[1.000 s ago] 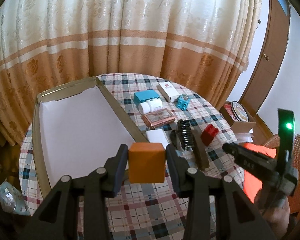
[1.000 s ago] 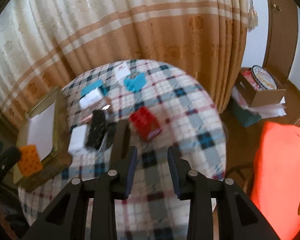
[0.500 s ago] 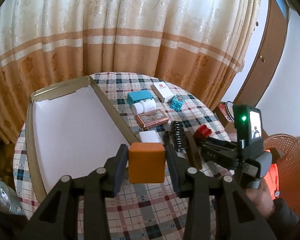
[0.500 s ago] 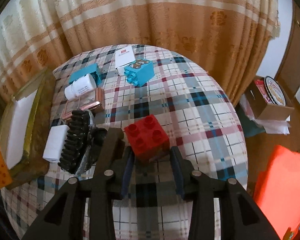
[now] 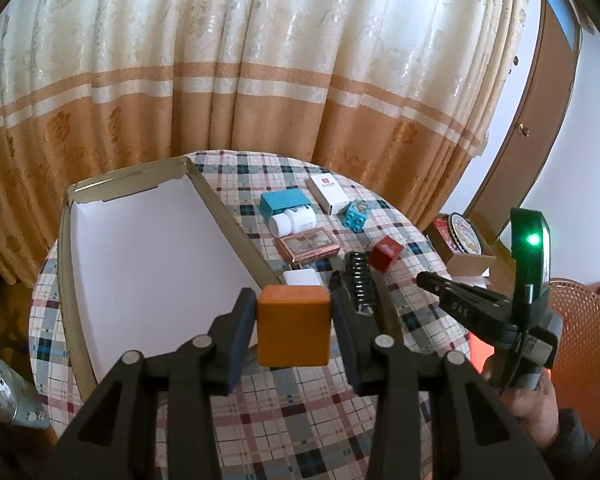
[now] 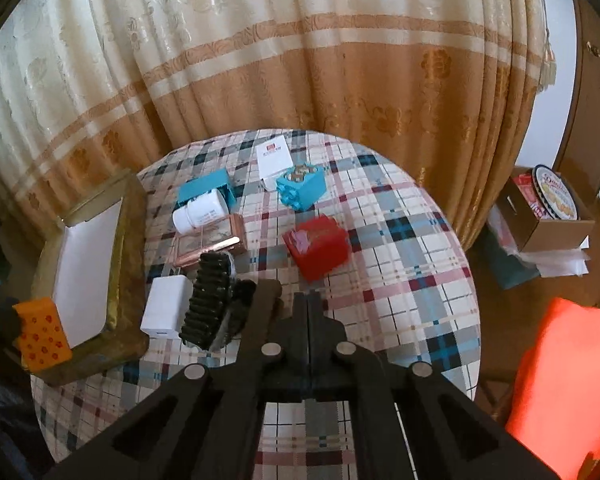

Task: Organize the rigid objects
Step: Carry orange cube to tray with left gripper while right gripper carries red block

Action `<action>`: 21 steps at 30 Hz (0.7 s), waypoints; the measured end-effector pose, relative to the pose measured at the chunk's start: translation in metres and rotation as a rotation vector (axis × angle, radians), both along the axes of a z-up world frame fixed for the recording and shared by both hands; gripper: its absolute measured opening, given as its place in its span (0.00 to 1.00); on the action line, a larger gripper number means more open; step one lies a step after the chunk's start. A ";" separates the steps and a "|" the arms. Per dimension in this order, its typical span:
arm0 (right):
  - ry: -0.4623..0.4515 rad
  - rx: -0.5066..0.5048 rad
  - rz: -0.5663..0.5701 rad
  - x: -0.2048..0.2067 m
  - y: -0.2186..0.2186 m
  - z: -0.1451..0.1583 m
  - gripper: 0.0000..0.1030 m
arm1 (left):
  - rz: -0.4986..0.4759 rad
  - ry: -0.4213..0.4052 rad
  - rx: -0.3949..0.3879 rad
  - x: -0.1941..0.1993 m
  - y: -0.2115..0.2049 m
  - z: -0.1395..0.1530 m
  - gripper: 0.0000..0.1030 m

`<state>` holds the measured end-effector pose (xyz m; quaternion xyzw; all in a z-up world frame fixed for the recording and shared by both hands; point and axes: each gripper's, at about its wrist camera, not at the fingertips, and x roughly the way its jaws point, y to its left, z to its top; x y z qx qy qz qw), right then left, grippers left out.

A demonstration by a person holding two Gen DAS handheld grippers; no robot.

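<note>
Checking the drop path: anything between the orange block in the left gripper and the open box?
Nothing visible. The orange block is clamped in the left gripper just over the near right corner of the box, whose white floor is bare.

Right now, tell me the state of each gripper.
Left gripper: closed on the orange block.
Right gripper: shut, holding nothing; the red block lies ahead of it.

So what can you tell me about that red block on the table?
The red block is a small plastic-looking toy brick, glossy, with a pinkish patch on its upper face. It lies tipped on the checked tablecloth, apart from the other things, with a blue block beyond it and a black comb-like thing to its left. Nothing grips it: the right hand-held gripper, shut and empty, points at it from just short.
</note>
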<state>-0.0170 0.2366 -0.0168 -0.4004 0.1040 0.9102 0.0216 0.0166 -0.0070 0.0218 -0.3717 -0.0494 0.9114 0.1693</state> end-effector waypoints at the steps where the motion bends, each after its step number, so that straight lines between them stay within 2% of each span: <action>1: -0.005 -0.015 -0.005 0.000 0.002 -0.001 0.01 | 0.002 0.001 -0.002 0.000 -0.001 0.000 0.38; 4: -0.010 -0.069 -0.037 -0.002 0.012 -0.003 0.02 | 0.007 0.004 -0.005 0.000 -0.003 0.001 0.38; 8: -0.020 -0.075 -0.052 -0.024 0.021 -0.003 0.04 | 0.014 0.005 -0.003 -0.002 -0.003 0.002 0.38; 11: -0.072 -0.127 -0.039 -0.050 0.025 -0.014 0.22 | 0.019 0.007 -0.010 -0.004 -0.002 0.002 0.38; 14: -0.073 -0.158 -0.037 -0.063 0.027 -0.019 0.45 | 0.025 0.011 -0.020 -0.007 -0.003 0.002 0.38; 15: -0.073 -0.167 -0.048 -0.067 0.028 -0.020 0.61 | 0.026 0.011 -0.021 -0.008 -0.003 0.002 0.38; 16: -0.071 -0.178 -0.059 -0.069 0.028 -0.021 0.69 | 0.028 0.007 -0.024 -0.010 -0.003 0.000 0.38; 21: -0.079 -0.140 -0.083 -0.088 0.023 -0.027 0.69 | 0.031 -0.015 -0.027 -0.018 -0.002 -0.007 0.38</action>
